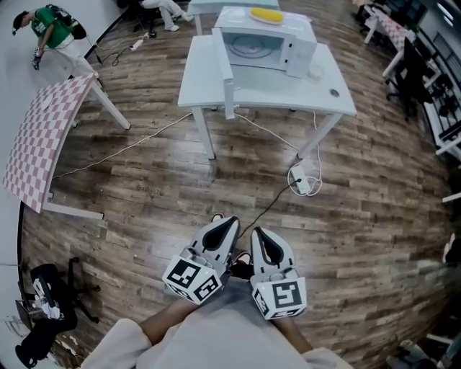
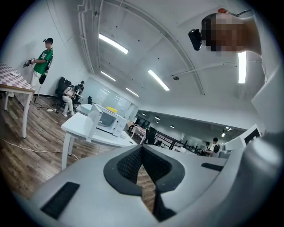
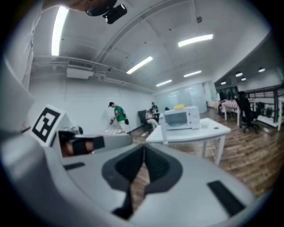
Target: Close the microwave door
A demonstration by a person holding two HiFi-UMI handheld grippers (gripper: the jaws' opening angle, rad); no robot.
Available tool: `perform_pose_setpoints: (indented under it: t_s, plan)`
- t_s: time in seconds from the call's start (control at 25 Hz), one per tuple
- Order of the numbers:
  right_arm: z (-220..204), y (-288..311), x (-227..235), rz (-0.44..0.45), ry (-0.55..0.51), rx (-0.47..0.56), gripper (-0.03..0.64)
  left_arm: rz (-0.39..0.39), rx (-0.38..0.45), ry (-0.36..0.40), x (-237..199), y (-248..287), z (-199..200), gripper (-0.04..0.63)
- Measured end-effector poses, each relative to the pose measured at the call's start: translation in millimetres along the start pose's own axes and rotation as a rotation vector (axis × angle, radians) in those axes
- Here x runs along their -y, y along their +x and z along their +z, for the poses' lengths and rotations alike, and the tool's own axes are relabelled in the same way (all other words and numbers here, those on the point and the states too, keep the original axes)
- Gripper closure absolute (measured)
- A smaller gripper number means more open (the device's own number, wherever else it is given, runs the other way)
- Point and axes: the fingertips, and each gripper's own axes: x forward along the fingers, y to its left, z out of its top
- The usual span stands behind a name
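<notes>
2 grippers are held low, side by side, close to the body above the wood floor. Left gripper (image 1: 229,222): jaw tips are pressed together, nothing pinched. Right gripper (image 1: 258,234): same, tips are closed on nothing. The microwave (image 1: 265,45) is set on a white table (image 1: 335,94) straight ahead, well apart from both grippers. Its door (image 1: 223,61) is swung open to the left and the cavity is exposed. 1 yellow item (image 1: 266,14) is seen on top of the microwave. A power strip (image 1: 303,185) is laid on the floor between table and grippers. A checkered table (image 1: 43,137) is placed far left.
</notes>
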Motion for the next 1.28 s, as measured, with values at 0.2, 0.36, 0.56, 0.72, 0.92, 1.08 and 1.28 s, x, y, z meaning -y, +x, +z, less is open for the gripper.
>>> perform_pose_setpoints:
  t_s: [0.2, 0.36, 0.56, 0.72, 0.92, 1.08, 1.28]
  plan:
    - [9.0, 24.8, 7.7, -0.006, 0.003, -0.015, 0.594, -0.005, 0.000, -0.009, -17.7, 17.9, 13.7, 0.575]
    - [15.4, 49.8, 13.3, -0.004, 0.000, -0.026, 0.594, -0.008, -0.003, -0.018, -34.4, 32.9, 24.2, 0.575]
    - [21.7, 82.0, 19.0, -0.001, 0.004, -0.044, 0.594, -0.011, -0.013, -0.026, -58.0, 51.3, 35.1, 0.575]
    - [31.9, 107.8, 23.9, -0.003, 0.000, -0.038, 0.594, -0.029, -0.018, -0.030, -74.7, 67.4, 47.1, 0.575]
    - [46.3, 140.3, 23.8, -0.006, -0.009, -0.031, 0.594, -0.048, -0.015, -0.013, -95.8, 81.4, 68.3, 0.575]
    - [55.3, 163.7, 21.2, -0.015, -0.021, -0.021, 0.594, -0.046, -0.007, -0.008, -118.2, 87.6, 81.7, 0.575]
    - [66.2, 187.5, 16.4, -0.037, -0.034, -0.032, 0.594, -0.069, -0.004, 0.013, -138.2, 94.9, 98.4, 0.575]
